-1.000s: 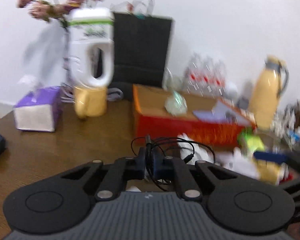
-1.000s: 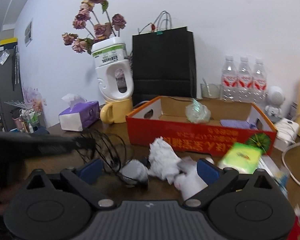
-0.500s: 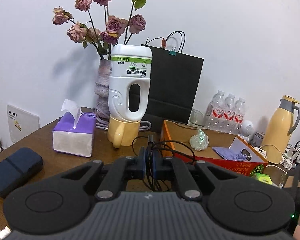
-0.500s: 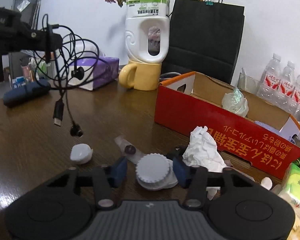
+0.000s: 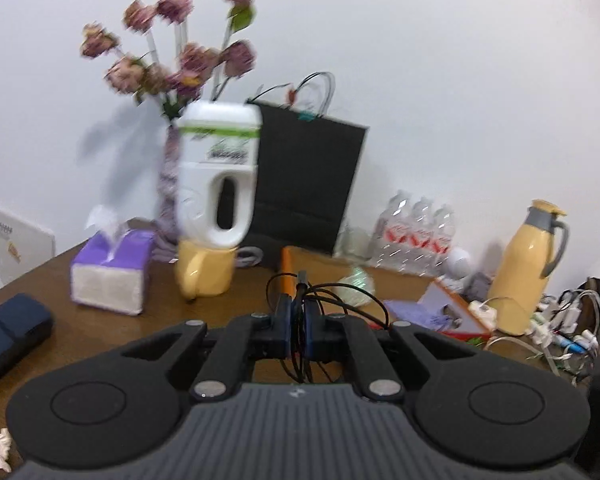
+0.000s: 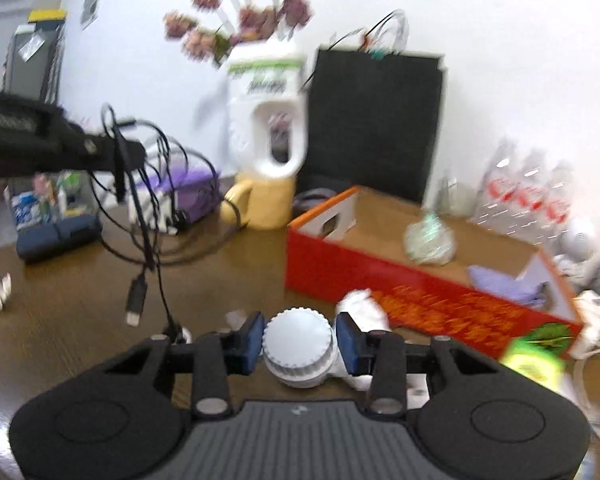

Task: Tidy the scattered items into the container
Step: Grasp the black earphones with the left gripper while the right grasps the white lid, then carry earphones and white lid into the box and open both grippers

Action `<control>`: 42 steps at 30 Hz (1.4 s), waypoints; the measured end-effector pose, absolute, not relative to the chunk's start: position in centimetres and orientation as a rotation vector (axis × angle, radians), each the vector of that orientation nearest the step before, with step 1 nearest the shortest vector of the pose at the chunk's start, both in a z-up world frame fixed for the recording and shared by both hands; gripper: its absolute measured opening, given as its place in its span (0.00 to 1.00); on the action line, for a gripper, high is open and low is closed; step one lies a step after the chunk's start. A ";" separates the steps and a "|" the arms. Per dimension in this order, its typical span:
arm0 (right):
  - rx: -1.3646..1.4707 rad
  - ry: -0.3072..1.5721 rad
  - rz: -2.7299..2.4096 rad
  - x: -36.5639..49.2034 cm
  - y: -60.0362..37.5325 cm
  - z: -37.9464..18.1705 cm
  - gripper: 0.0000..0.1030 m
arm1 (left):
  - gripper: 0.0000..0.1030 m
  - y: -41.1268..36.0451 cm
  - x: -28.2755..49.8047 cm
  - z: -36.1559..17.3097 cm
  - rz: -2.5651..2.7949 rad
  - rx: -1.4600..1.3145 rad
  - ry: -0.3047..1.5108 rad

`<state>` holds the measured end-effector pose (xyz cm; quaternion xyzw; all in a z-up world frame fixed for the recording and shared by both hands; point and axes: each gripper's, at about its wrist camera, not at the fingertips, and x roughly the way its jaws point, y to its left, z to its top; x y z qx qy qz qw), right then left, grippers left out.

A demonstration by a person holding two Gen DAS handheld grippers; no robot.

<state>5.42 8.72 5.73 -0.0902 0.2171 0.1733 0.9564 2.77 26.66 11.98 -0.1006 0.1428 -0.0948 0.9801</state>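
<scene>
My right hand-held gripper (image 6: pixel 300 340) has just been closing and now clamps the white ribbed cap (image 6: pixel 298 346) low over the counter (image 6: pixel 80 300). My left hand-held gripper (image 5: pixel 298 320) pinches the tangled black cable (image 6: pixel 144 200), dangling above the wood. Beyond sits the red cardboard box (image 6: pixel 380 284).

Red box (image 6: pixel 384 284), white ridged cap (image 6: pixel 298 340)

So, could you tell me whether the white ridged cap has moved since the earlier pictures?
Yes. The white cap has lifted off the table between the right gripper pads, whose jaws just closed on it.
</scene>
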 end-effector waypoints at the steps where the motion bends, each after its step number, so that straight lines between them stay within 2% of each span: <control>1: -0.177 0.428 0.333 4.9 8.1 6.4 0.37 | 0.07 25.9 2.4 12.6 -0.201 -0.194 0.261; 11: -0.047 0.320 0.189 -2.4 -0.1 11.1 0.37 | 0.07 21.8 -1.2 14.3 -0.292 -0.167 0.180; 20: 0.018 0.312 0.168 -8.4 -2.0 8.9 0.37 | 0.07 19.5 -5.6 9.4 -0.329 -0.098 0.331; 26: 0.028 0.339 0.173 -10.3 -2.5 7.9 0.37 | 0.07 19.8 -7.0 8.3 -0.344 -0.088 0.353; 34: 0.049 0.314 0.183 -4.5 -2.6 9.9 0.37 | 0.07 19.1 -0.7 11.7 -0.347 -0.104 0.289; 38: 0.033 0.292 0.203 1.4 -3.0 12.8 0.37 | 0.07 18.7 5.1 15.4 -0.328 -0.088 0.199; 42: 0.028 0.316 0.216 8.8 -3.6 15.5 0.37 | 0.07 18.2 12.5 18.0 -0.295 -0.059 0.205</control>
